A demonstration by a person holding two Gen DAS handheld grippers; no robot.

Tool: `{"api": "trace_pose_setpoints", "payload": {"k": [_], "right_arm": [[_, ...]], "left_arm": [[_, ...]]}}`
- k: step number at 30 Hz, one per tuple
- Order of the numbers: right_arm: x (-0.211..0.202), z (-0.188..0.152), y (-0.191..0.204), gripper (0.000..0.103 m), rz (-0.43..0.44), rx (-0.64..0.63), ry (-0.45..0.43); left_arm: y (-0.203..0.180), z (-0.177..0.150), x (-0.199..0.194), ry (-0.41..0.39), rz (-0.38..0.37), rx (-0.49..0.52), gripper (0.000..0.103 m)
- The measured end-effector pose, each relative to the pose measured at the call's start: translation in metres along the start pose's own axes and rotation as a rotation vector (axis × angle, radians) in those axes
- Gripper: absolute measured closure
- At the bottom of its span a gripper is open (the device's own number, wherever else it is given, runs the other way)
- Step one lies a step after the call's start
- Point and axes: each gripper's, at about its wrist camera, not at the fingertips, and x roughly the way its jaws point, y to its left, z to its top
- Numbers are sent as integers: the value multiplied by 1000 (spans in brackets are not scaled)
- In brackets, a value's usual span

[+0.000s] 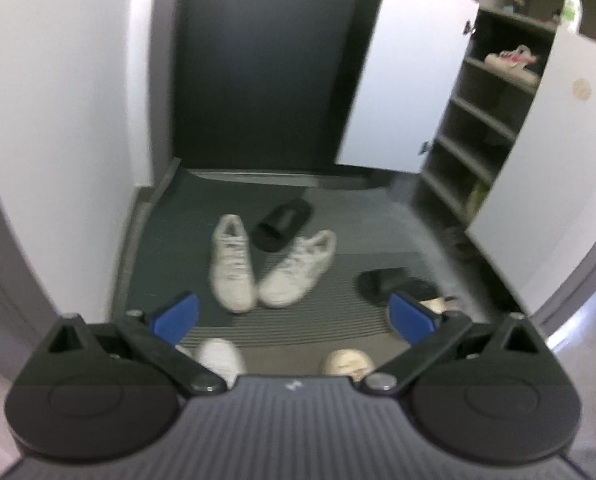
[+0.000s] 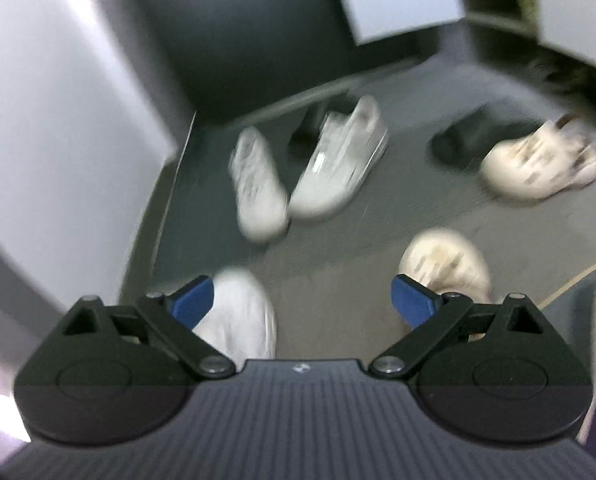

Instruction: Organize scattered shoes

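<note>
Open shoe cabinet (image 1: 494, 120) holds pale shoes (image 1: 510, 60).

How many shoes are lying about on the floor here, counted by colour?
White shoes: 3
Black slides: 2
Cream clogs: 2
Total: 7
A dark blurred shape at the foot of the cabinet is not counted, as it is too unclear to tell whether it is a shoe.

blur: right wrist view smeared, cream shoe (image 2: 538, 164) at right indistinct | hidden: white shoe (image 2: 238, 312) lower left behind gripper finger | cut off: shoe cabinet (image 1: 494, 120) at right edge
</note>
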Motion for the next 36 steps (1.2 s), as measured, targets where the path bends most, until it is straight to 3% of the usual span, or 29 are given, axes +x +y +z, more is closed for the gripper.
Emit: {"api": "trace_pose_setpoints", "payload": {"k": [6, 12, 16, 19, 28, 33, 36], "right_arm": [[68, -102, 16, 6, 5, -302, 118], [92, -144, 10, 6, -66, -265, 20], [104, -158, 14, 0, -48, -318, 3], [108, -160, 14, 0, -47, -304, -34], [108, -160, 18, 0, -48, -304, -36], [103, -162, 8, 0, -39, -317, -34], [101, -164, 7, 0, -39, -317, -34]], "left_arm": [[54, -13, 1, 45, 43, -86, 0], [73, -5, 14, 59, 61, -80, 0], [76, 1, 18, 76, 17, -95, 0], [65, 7, 18, 58, 3, -51, 0], [21, 27, 11, -16, -46, 33, 0], [-4, 22, -14, -144, 13, 127, 0], [-13, 17, -20, -155, 15, 152, 0]]}}
